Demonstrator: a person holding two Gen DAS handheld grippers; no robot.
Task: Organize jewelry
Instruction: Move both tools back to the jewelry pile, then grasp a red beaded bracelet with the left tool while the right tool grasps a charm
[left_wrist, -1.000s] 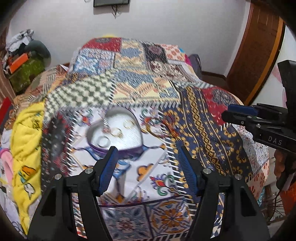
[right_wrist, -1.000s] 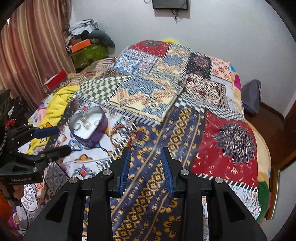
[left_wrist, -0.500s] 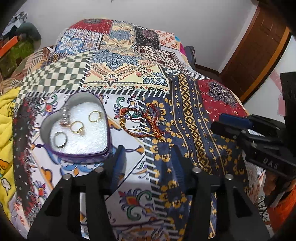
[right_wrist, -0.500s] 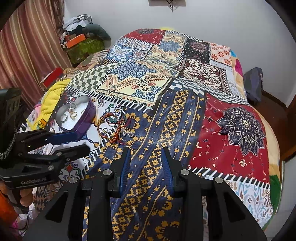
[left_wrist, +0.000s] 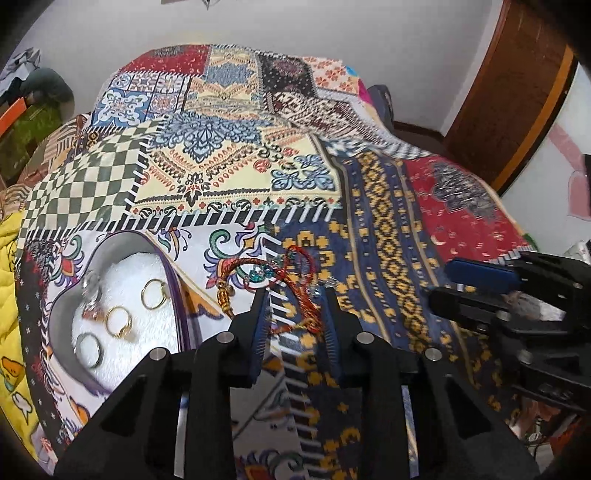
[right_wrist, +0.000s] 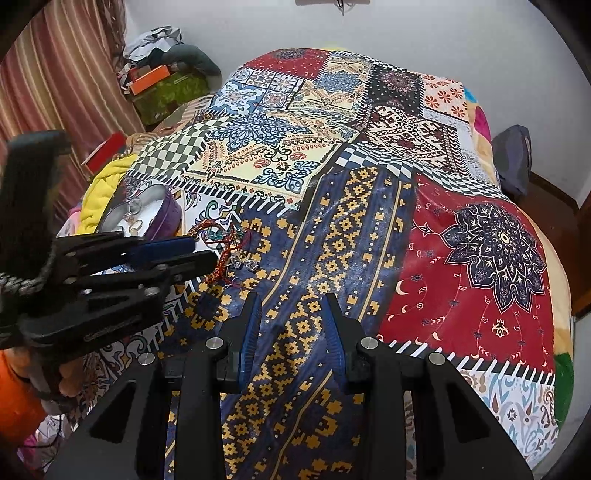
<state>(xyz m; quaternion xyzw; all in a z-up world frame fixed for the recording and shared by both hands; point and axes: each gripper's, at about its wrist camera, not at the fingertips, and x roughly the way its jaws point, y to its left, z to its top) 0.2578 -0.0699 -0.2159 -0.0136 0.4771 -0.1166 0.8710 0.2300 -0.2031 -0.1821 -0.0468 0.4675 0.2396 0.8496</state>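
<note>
The left hand-held gripper (left_wrist: 295, 317), jaws apart, straddles the red bracelet (left_wrist: 291, 280) on the bed (left_wrist: 240, 177), with the ring box (left_wrist: 122, 317) just to its left, so it should probably close on the bunched cords, while the right hand-held gripper (right_wrist: 290, 325) hovers open and empty.

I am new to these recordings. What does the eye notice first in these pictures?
First, the busy patchwork bedspread that fills both views. On its left part sits a heart-shaped box with rings on white padding. Just to its right lies a tangle of red thread bracelets, and the open left gripper hangs right at it.
</note>
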